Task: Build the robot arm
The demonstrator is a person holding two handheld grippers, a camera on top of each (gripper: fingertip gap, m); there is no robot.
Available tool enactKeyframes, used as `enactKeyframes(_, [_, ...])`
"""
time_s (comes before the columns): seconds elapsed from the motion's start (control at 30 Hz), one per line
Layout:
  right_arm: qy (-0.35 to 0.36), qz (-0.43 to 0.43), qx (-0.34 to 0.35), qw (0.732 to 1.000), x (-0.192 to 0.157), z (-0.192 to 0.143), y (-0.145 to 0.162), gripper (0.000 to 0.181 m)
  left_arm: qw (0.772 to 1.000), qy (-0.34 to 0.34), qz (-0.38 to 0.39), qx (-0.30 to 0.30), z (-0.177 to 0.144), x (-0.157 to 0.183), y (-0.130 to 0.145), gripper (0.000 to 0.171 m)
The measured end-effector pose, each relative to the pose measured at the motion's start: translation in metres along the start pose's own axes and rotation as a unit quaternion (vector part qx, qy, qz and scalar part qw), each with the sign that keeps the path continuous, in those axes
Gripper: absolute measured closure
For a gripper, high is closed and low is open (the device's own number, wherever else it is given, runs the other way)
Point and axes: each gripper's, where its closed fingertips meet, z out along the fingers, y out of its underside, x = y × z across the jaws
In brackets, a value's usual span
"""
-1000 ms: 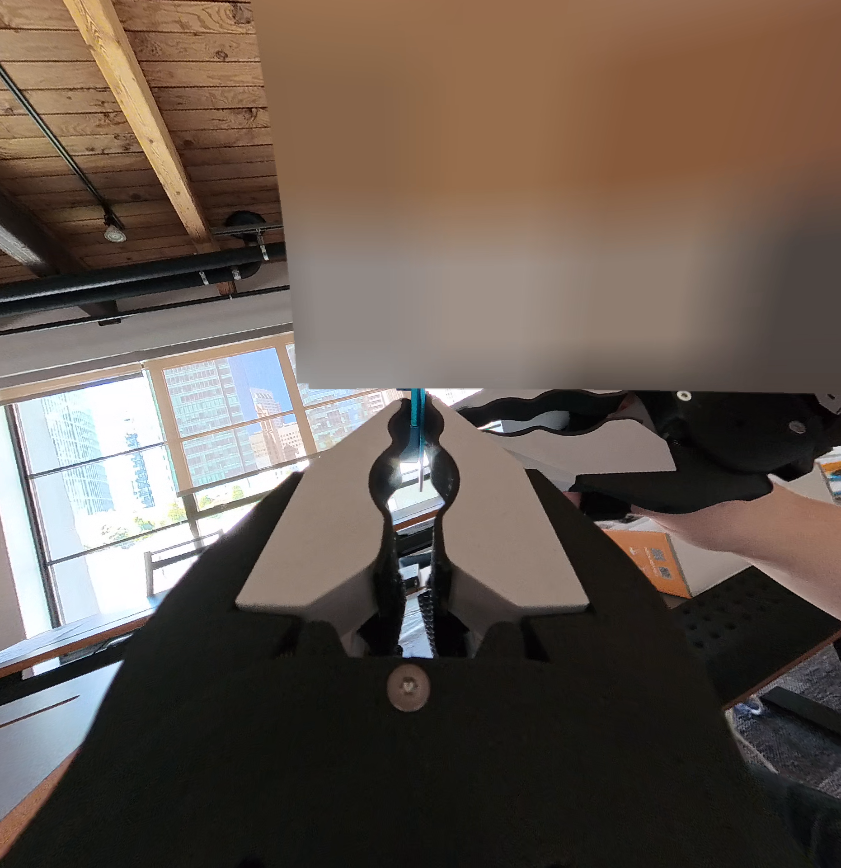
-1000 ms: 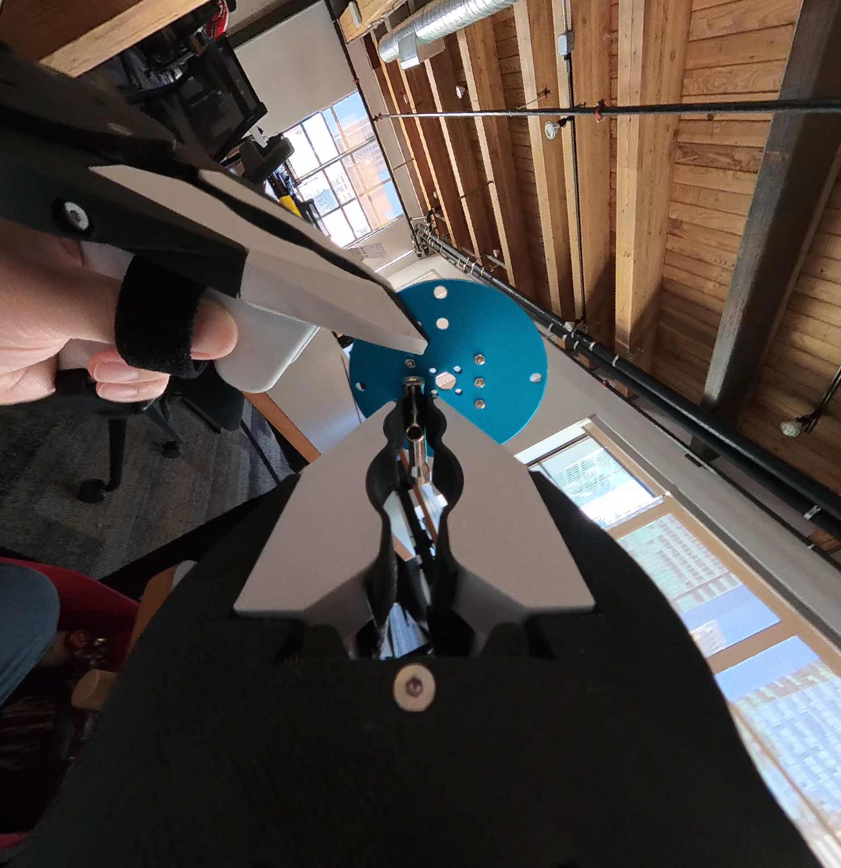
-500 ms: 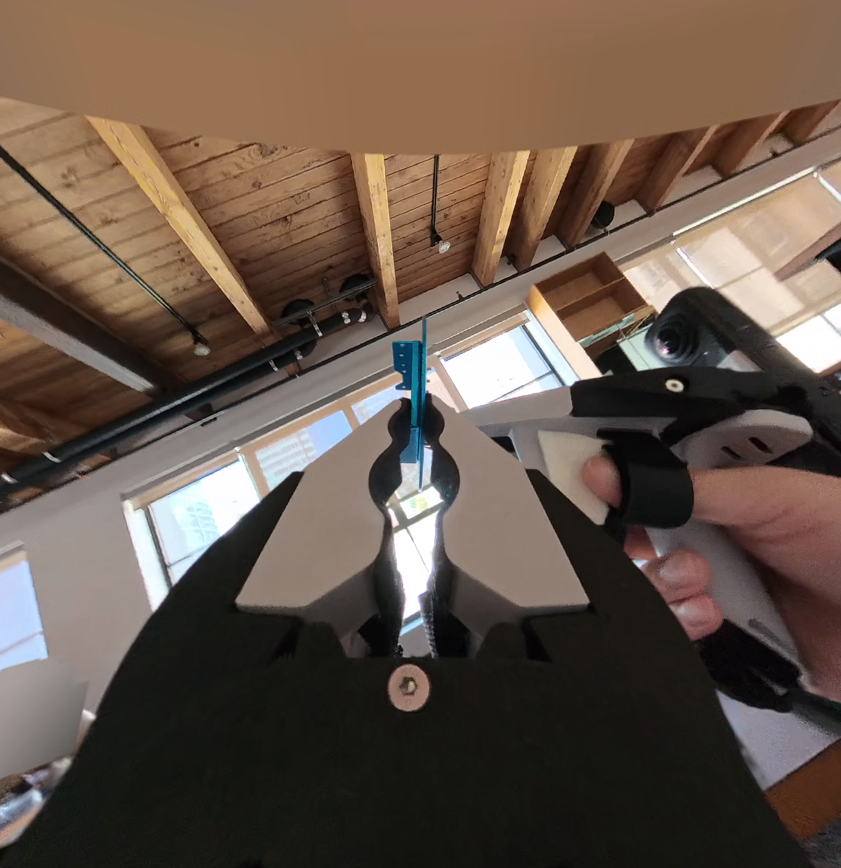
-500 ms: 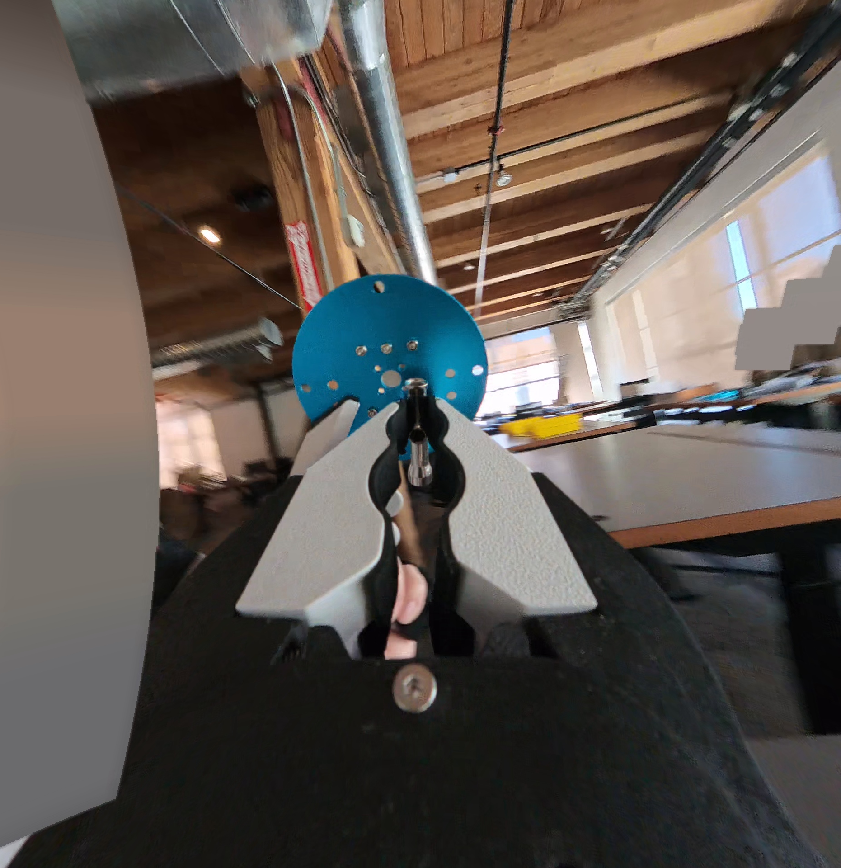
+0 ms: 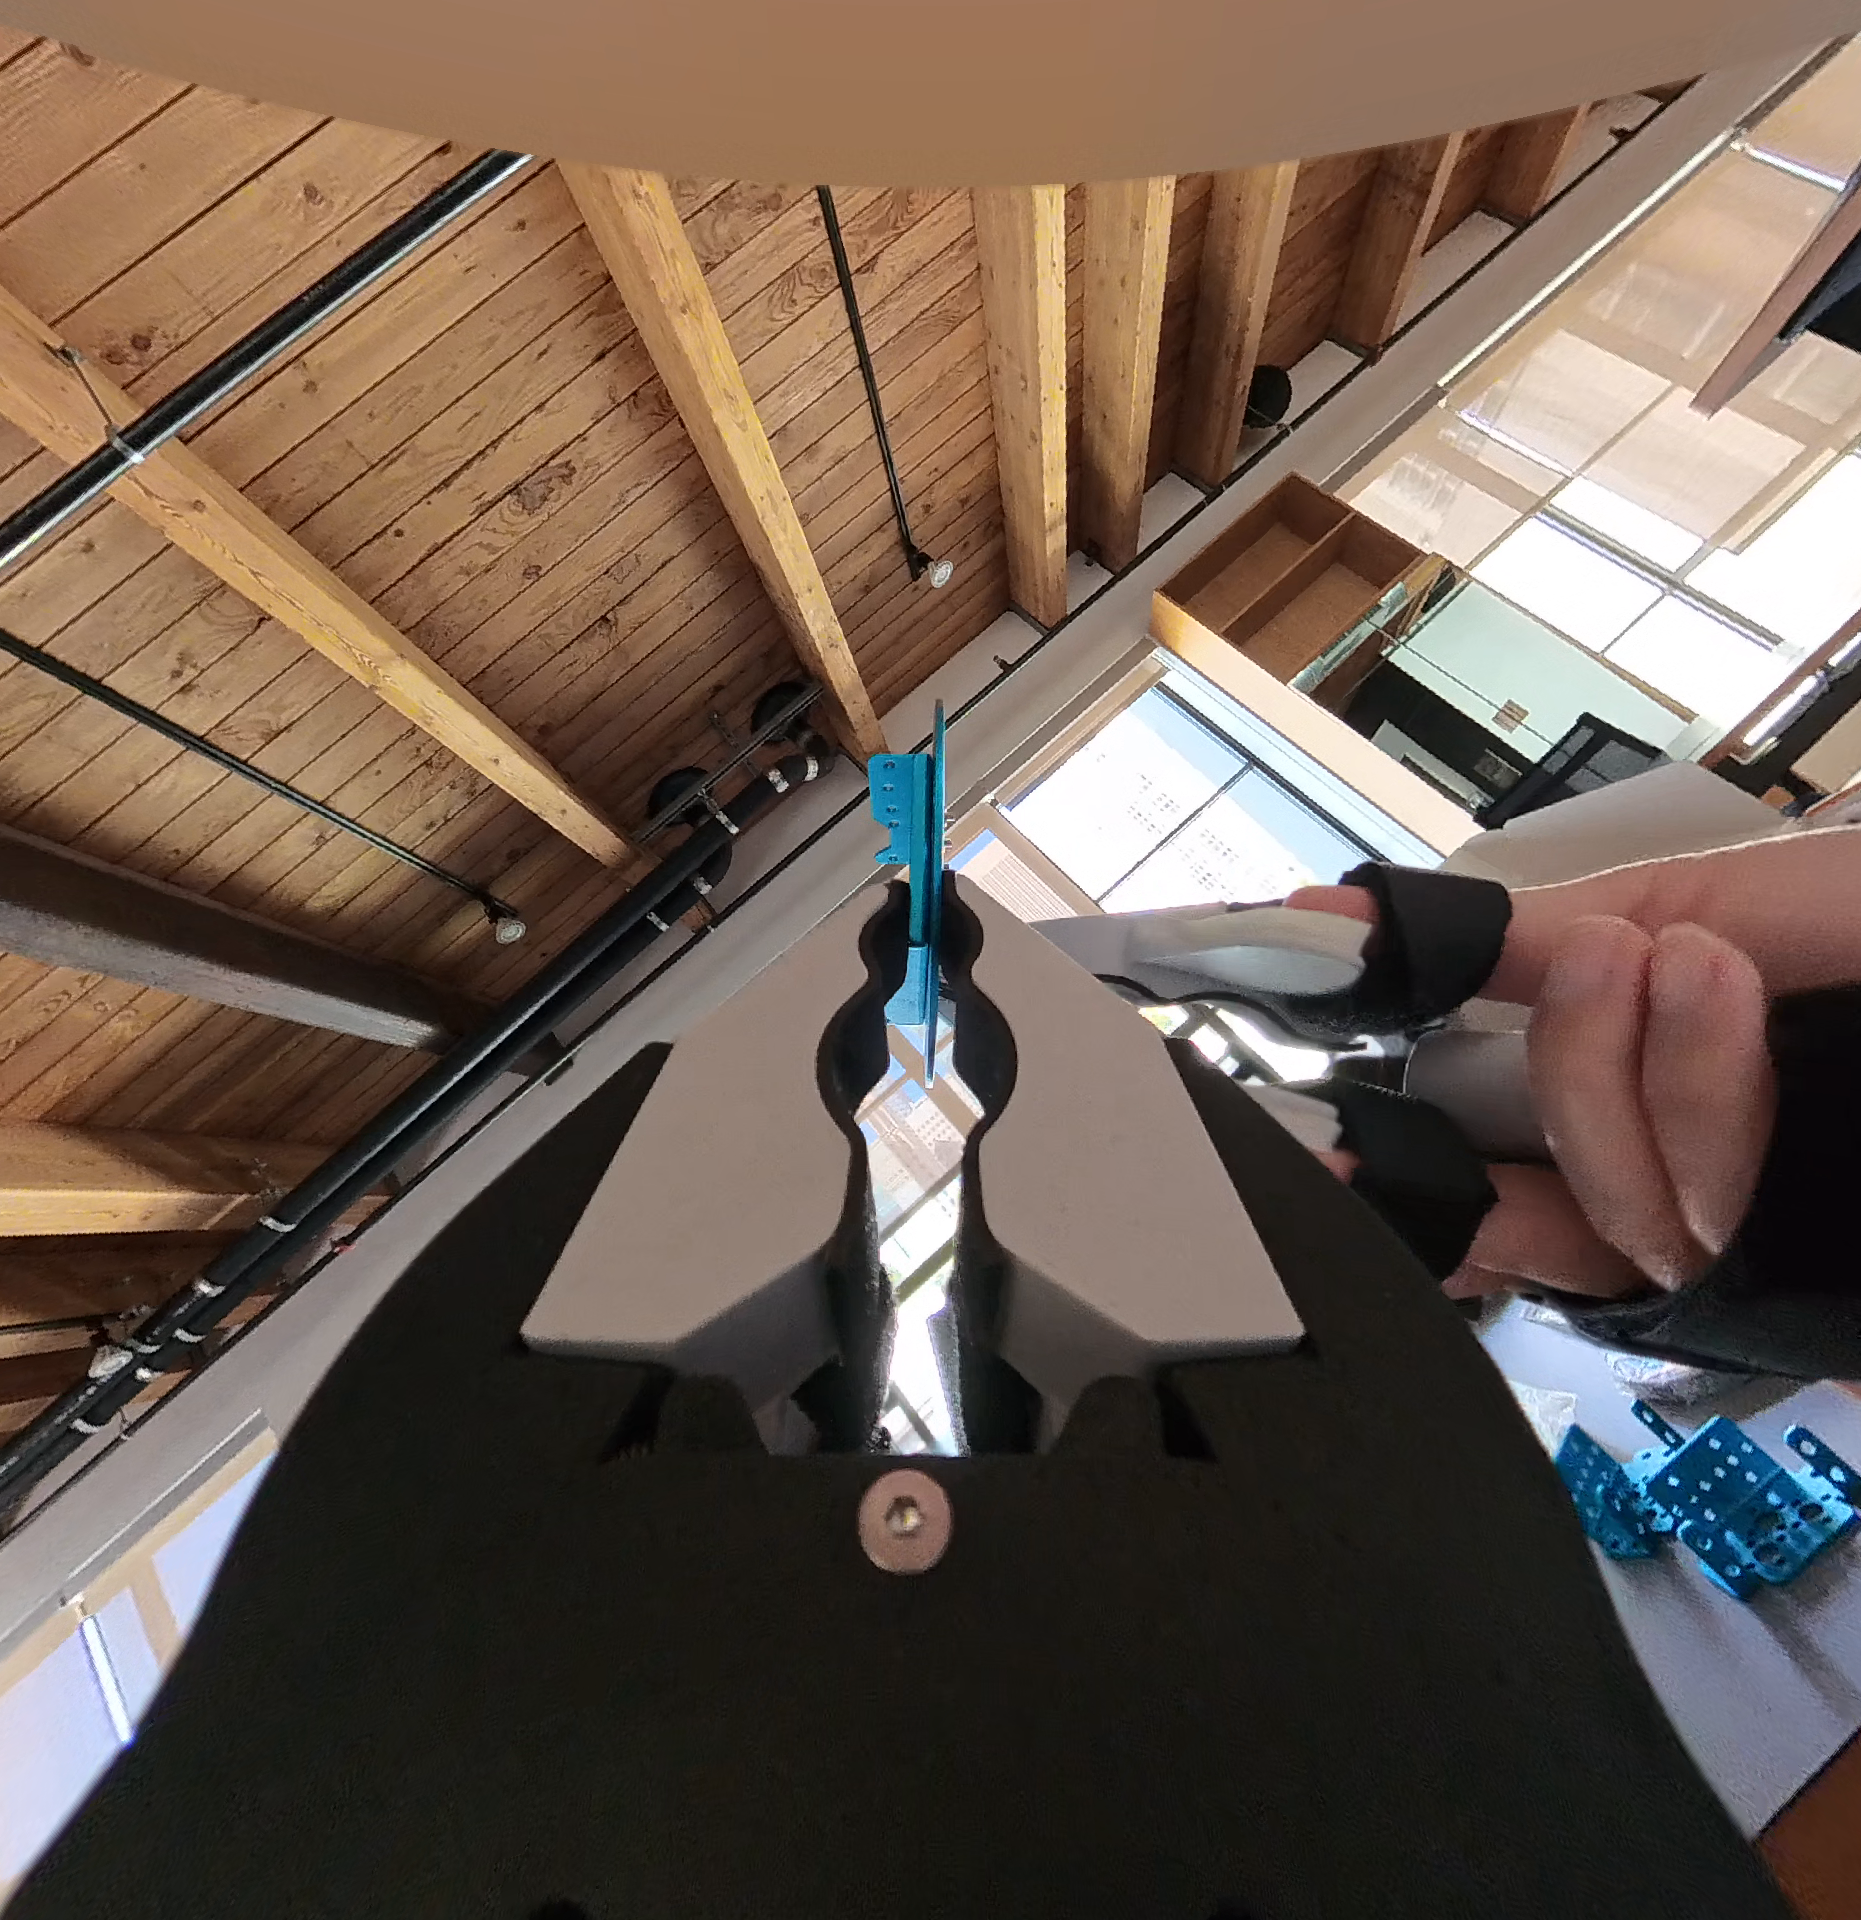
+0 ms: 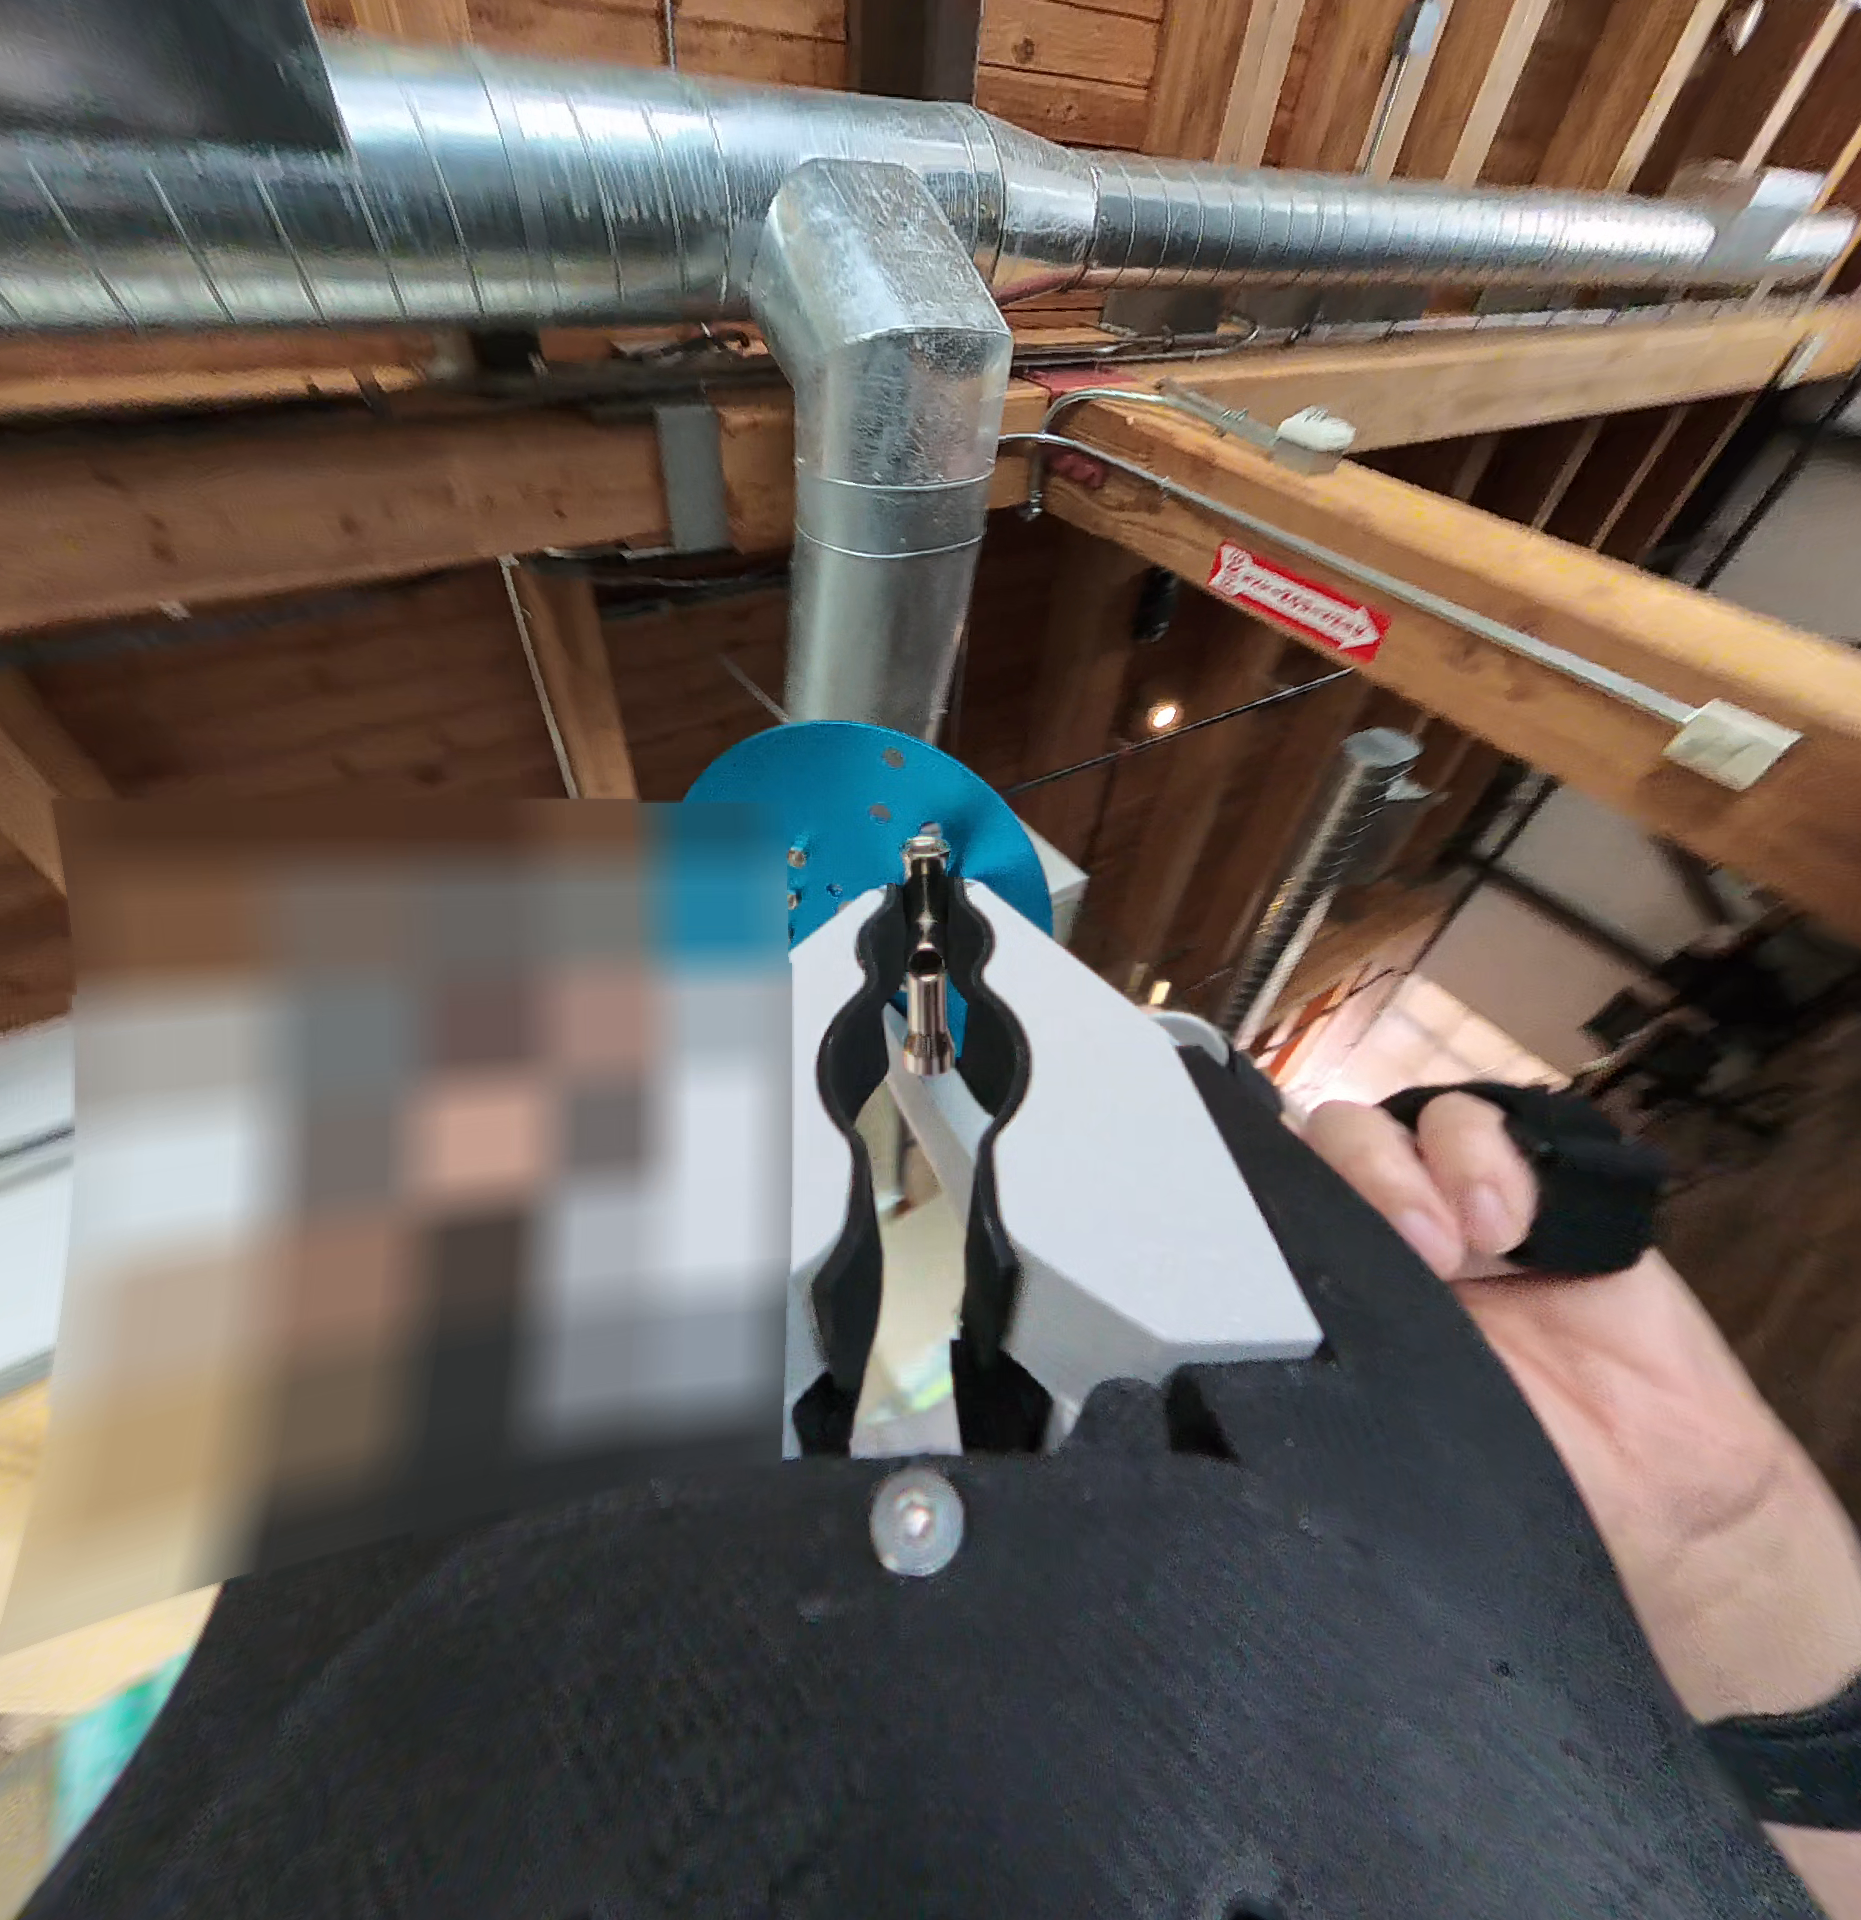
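Note:
My left gripper (image 5: 918, 894) is shut on a thin blue metal disc (image 5: 936, 831), seen edge-on, with a small blue perforated bracket (image 5: 897, 810) fixed to its left face. It is held up toward the ceiling. My right gripper (image 6: 924, 883) is shut on a small silver metal shaft (image 6: 924, 997) whose tip sits against the face of the same blue disc (image 6: 853, 800), near its centre holes. In the left wrist view the right gripper's white body and the hand (image 5: 1632, 1081) on it come in from the right, close to the disc.
Several blue perforated brackets (image 5: 1715, 1496) lie on a white table (image 5: 1736, 1704) at lower right in the left wrist view. Wooden ceiling beams, black pipes and windows are behind. In the right wrist view a silver air duct (image 6: 884, 416) and wooden beams are overhead. My two grippers' fingertips are within a few centimetres of each other.
Both grippers swung around while keeping their holds. The left view tilted from windows up to the ceiling. The right view turned from windows and a table to the duct. The hand moved closer.

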Motion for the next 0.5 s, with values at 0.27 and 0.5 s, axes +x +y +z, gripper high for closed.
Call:
enactKeyframes(0.27, [-0.036, 0.137, 0.008, 0.99, 0.004, -0.004, 0.002, 0.175, 1.0, 0.002, -0.008, -0.001, -0.003, 0.001, 0.001, 0.168])
enactKeyframes(0.5, [0.038, -0.01, -0.004, 0.999, 0.01, -0.011, -0.003, 0.176, 0.97, -0.022, -0.242, -0.008, -0.006, -0.024, 0.015, 0.168])
